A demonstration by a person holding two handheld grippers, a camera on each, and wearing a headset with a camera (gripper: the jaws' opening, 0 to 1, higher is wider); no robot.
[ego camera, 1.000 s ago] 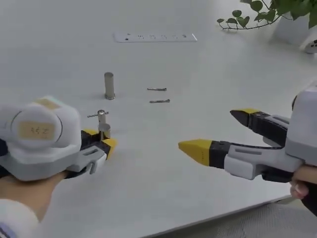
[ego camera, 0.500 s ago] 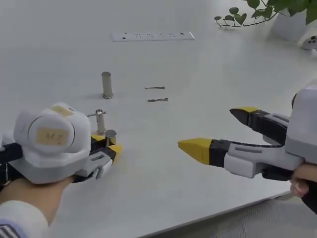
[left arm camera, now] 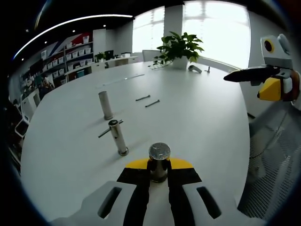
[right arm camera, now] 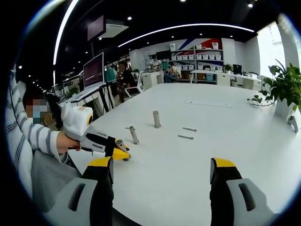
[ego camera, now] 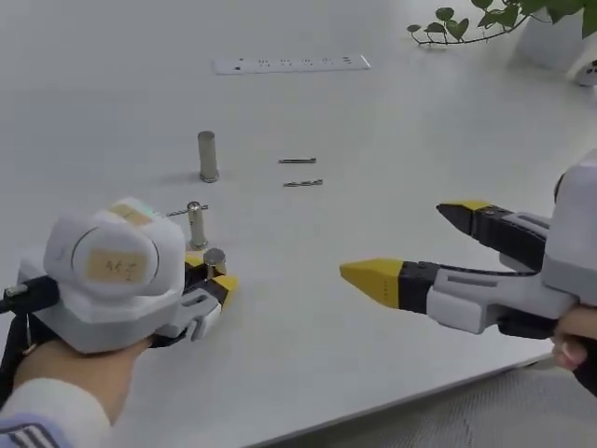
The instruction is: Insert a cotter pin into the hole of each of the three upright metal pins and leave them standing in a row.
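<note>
Left gripper view shows your left hand-held gripper (left arm camera: 160,165) squeezed tight on a metal pin (left arm camera: 159,153), held upright low over the desk (left arm camera: 202,122). It is just beside the pin with a cotter pin in it (left arm camera: 117,137). The bare pin (left arm camera: 106,105) stands farther back. Line yours up with those two, keep it straight, and let go softly so it does not tip. Your right hand-held gripper (right arm camera: 161,165) is wide open and holds nothing. Two loose cotter pins (left arm camera: 143,98) lie near the bare pin.

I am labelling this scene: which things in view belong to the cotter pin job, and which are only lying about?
Job: gripped metal pin; metal pin with cotter fitted; bare metal pin; farther loose cotter pin; nearer loose cotter pin.
Lying about: power strip; plant.
</note>
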